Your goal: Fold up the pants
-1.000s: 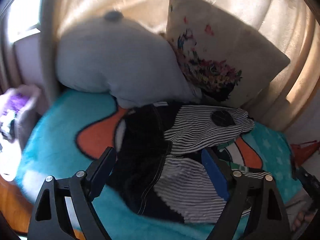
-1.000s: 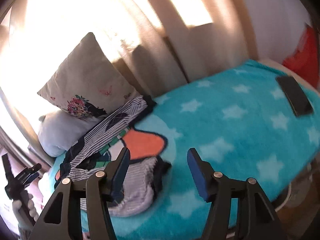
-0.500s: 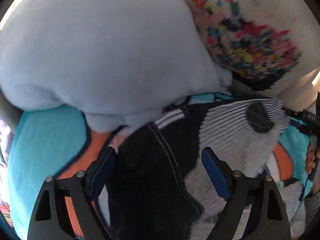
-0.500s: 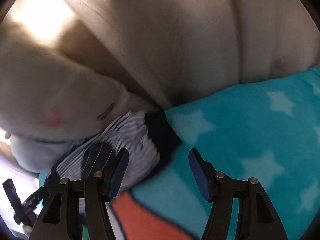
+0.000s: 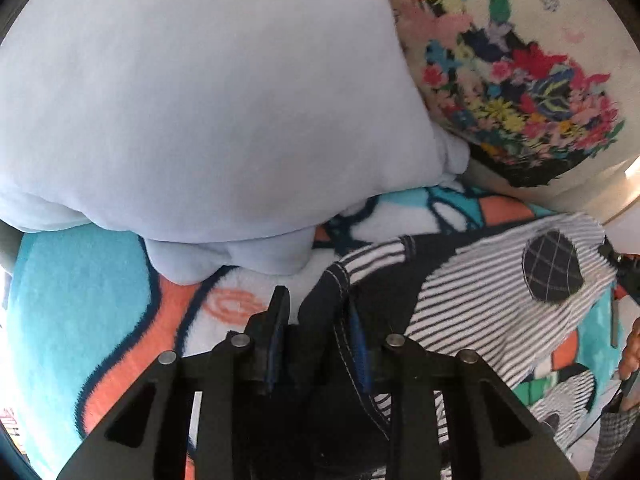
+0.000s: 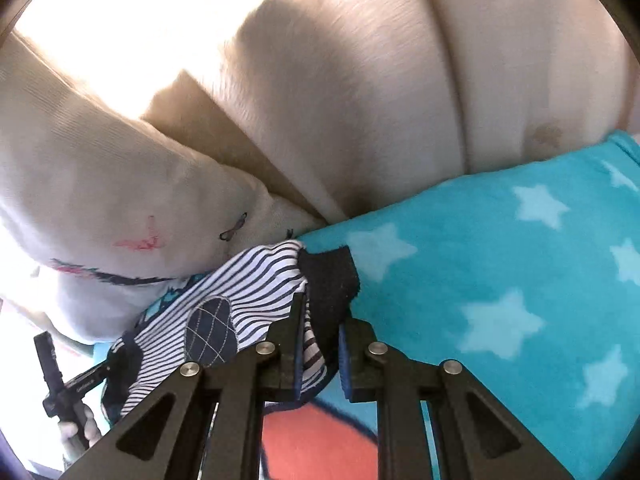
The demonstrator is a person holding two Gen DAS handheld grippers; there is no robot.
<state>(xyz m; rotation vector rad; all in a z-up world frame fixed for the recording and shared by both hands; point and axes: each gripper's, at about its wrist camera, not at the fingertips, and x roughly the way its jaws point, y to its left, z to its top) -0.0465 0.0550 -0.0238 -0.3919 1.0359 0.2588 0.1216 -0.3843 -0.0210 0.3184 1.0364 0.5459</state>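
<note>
**Inspector:** Position of the pants (image 5: 460, 300)?

**Assessor:** On the star blanket (image 6: 500, 280), long axis running left to right below the pillows. Left gripper (image 5: 316, 320) is closing on the dark waist end at left; right gripper (image 6: 320, 328) is closing on the striped leg's dark cuff at right. Cloth lies between both.

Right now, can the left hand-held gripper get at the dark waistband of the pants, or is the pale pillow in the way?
Probably yes. The left hand-held gripper is closing with the waistband already between its fingers. The pillow sits just beyond, on the blanket, and does not cover that edge.
</note>
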